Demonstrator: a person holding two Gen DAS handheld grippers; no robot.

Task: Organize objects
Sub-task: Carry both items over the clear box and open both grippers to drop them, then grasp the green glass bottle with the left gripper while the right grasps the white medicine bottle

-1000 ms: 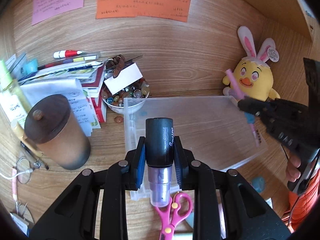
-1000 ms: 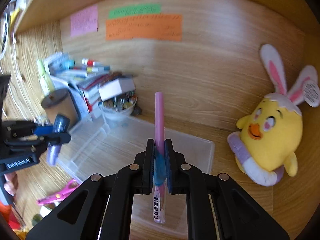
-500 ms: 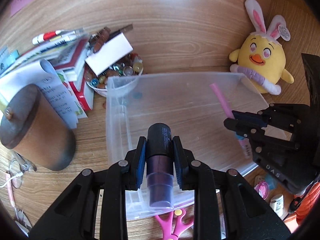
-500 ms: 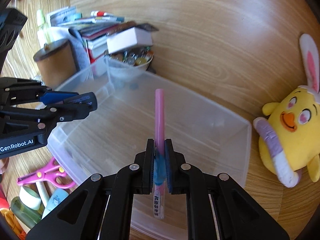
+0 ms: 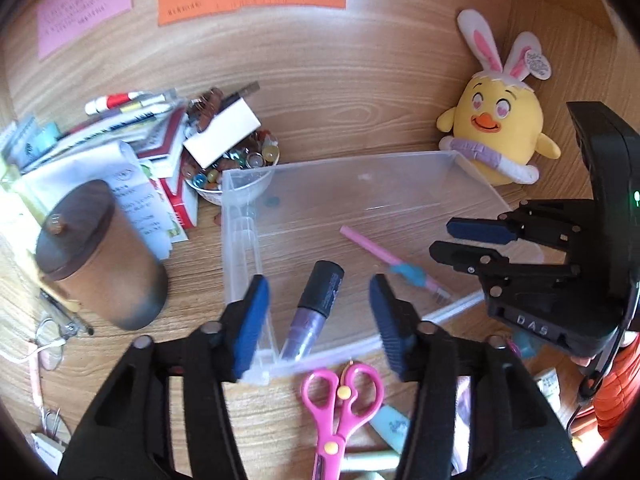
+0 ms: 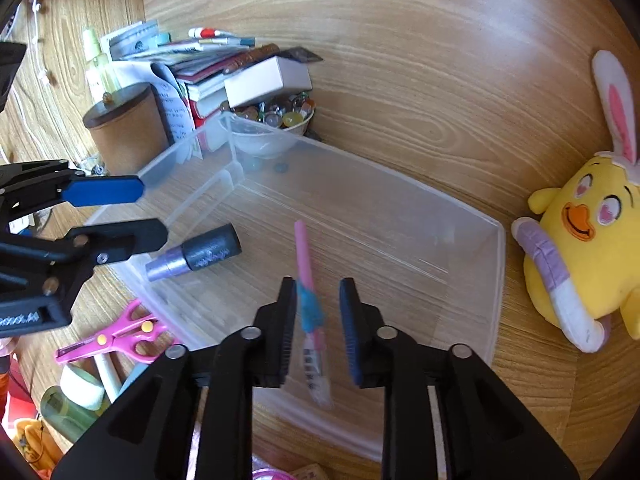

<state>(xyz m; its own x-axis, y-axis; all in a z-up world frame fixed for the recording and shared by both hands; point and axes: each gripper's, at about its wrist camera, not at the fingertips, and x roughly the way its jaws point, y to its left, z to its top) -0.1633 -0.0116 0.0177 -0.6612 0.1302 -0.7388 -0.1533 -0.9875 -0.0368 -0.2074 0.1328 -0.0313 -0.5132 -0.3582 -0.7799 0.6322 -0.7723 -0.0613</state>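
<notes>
A clear plastic box (image 5: 240, 240) (image 6: 496, 280) stands on the wooden desk. Inside it lies a black-and-purple tube (image 5: 316, 304) (image 6: 200, 256), and my left gripper (image 5: 318, 320) (image 6: 152, 214) hovers over it with jaws opening, pads clear of the tube. A pink pen with a blue grip (image 5: 384, 258) (image 6: 304, 256) lies in the box too. My right gripper (image 6: 320, 328) (image 5: 444, 237) straddles its near end with jaws opening, and the pads do not press on the pen.
A yellow plush chick (image 5: 500, 136) (image 6: 588, 240) sits right of the box. A bowl of beads (image 5: 240, 168), stacked books and papers (image 5: 120, 140) and a brown lidded canister (image 5: 100, 256) crowd the left. Pink scissors (image 5: 340, 400) lie in front of the box.
Both grippers held their objects before and have now opened. The tube and the pink pen have dropped onto the box floor. Both grippers have come lower over the box.
</notes>
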